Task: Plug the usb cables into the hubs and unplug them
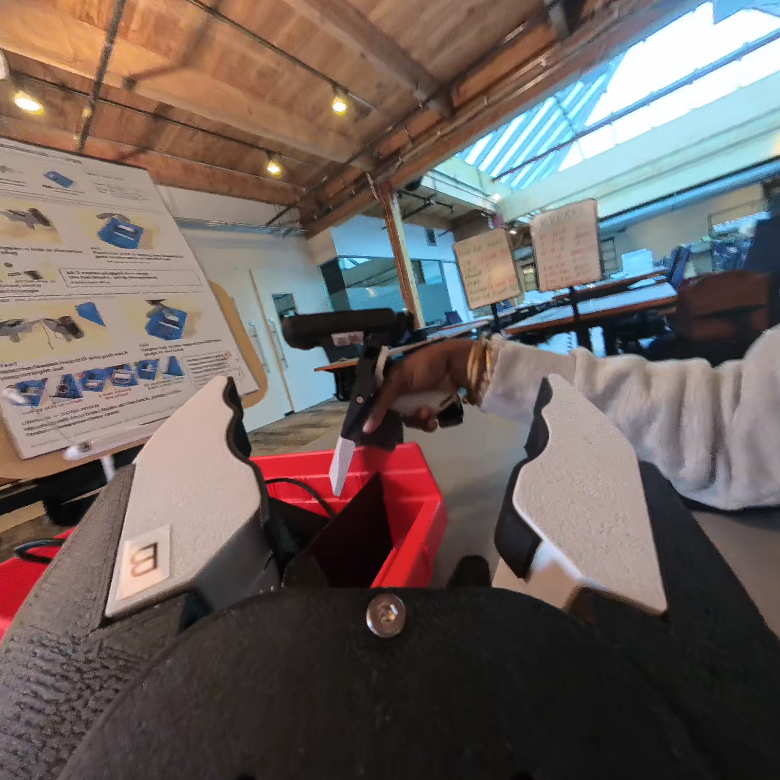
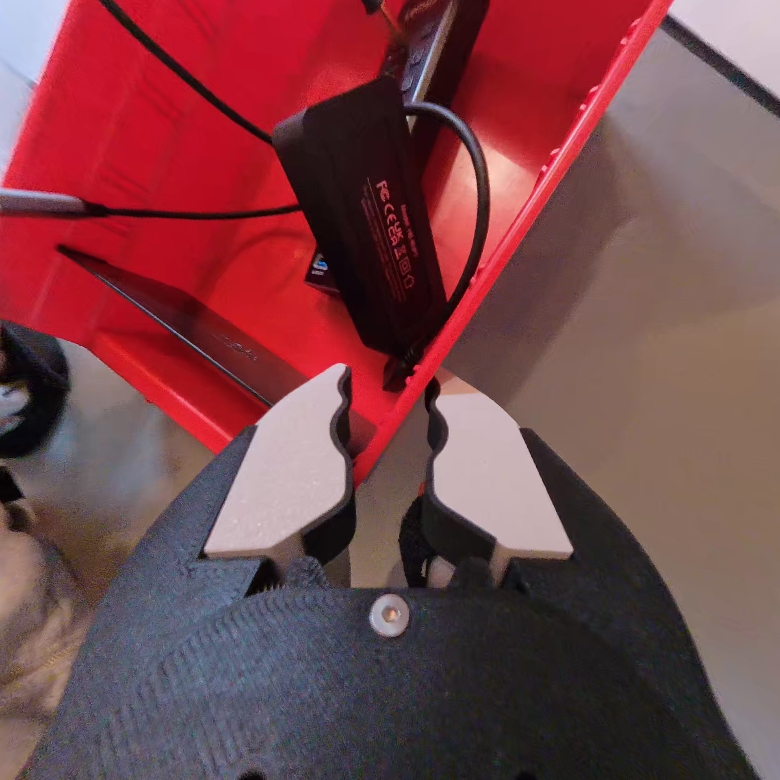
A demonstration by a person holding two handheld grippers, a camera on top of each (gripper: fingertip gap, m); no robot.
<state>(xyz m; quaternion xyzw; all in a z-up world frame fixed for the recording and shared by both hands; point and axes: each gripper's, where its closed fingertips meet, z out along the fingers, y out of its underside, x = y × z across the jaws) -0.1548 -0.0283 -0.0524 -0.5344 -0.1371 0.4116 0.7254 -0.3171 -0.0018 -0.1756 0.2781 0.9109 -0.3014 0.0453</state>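
Observation:
A black USB hub [image 2: 367, 219] lies underside up in the red bin [image 2: 527, 236], its black cable [image 2: 481, 202] looping along the bin's right wall. A grey hub [image 2: 426, 55] lies farther in. Two thin black cables [image 2: 190, 213] cross the bin, and one ends in a grey plug [image 2: 38, 202] at the left edge. My right gripper [image 2: 388, 384] is open with a narrow gap and straddles the bin's wall near its corner, holding nothing. In the left wrist view it [image 1: 342, 468] hangs over the bin [image 1: 413, 506], held by a hand. My left gripper [image 1: 388, 380] is wide open and empty, just short of the bin.
A black divider [image 2: 190, 325] stands across the bin near its front, and also shows in the left wrist view [image 1: 358, 536]. The bin sits on a grey table [image 2: 633, 295]. An instruction board [image 1: 97, 295] stands behind the bin at the left. A person's sleeved arm [image 1: 654, 413] reaches in from the right. Spacing between my two grippers at the tips: around 20 centimeters.

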